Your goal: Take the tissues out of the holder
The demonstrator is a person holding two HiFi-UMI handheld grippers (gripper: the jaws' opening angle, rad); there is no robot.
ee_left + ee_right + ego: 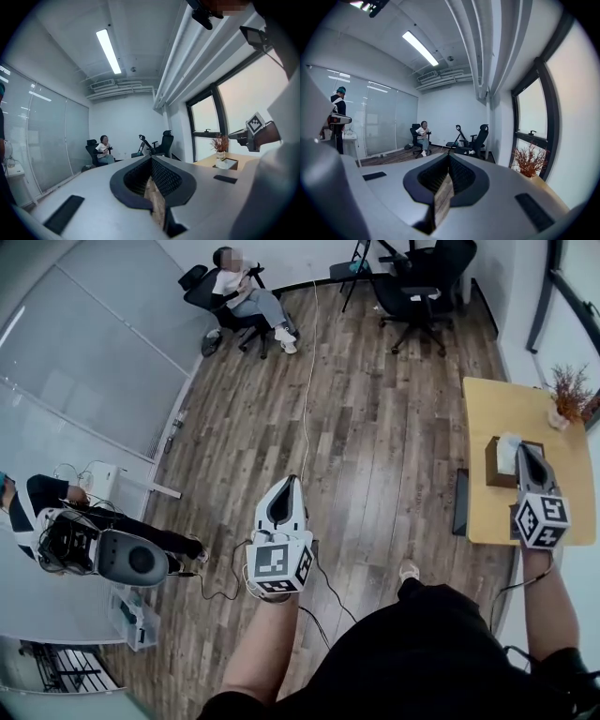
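Zero tissues out so far: tissues [507,452] sit in holder [493,471] on worktop [511,404]. Right gripper [524,450] near holder, left gripper [291,486] well apart. Both closed, empty.

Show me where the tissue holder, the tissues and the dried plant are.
tissue holder [494,471], head view, its left wall.
tissues [507,452], head view, the white top.
dried plant [568,388], head view, its twigs.
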